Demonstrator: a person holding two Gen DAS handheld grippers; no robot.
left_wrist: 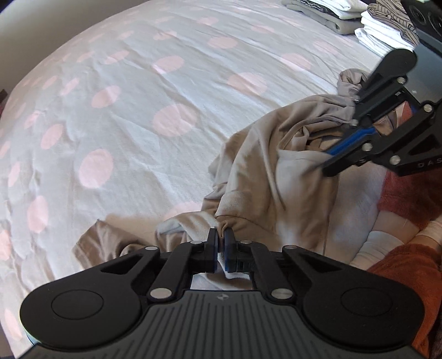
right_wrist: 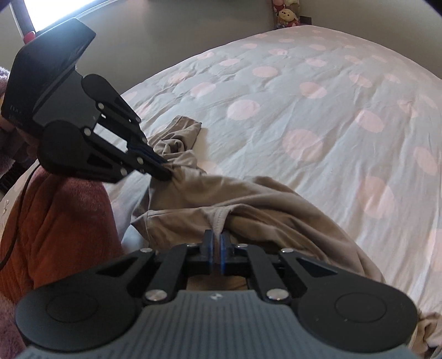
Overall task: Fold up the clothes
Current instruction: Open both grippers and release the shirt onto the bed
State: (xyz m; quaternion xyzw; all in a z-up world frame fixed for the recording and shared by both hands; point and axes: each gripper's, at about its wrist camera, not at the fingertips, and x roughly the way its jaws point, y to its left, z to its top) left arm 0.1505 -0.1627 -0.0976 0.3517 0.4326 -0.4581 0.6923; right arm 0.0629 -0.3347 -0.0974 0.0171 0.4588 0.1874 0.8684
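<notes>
Two grippers have hold of one beige garment (left_wrist: 262, 171), which lies bunched on the bed (left_wrist: 110, 110) near its near edge, in front of the person's rust-coloured sleeve (right_wrist: 63, 215). The left gripper (left_wrist: 220, 239) has its jaws closed almost fully, pinching a gathered fold of the cloth. The right gripper (right_wrist: 216, 240) is likewise nearly closed, on what looks like a ribbed neckband or hem.

By my reading the step in hand is the opening-out: the garment is crumpled and twisted between the two grips, and no fold has been made yet. The next move likely calls for drawing the two grips apart and lifting, so the cloth hangs straight, then laying it flat on the spotted cover before any fold.

The left wrist view alone shows a pile of folded clothes (left_wrist: 359, 22) at the far corner of the bed, a probable destination. The right wrist view alone shows a window, a wall and a soft toy (right_wrist: 287, 15) beyond the bed's far edge.
</notes>
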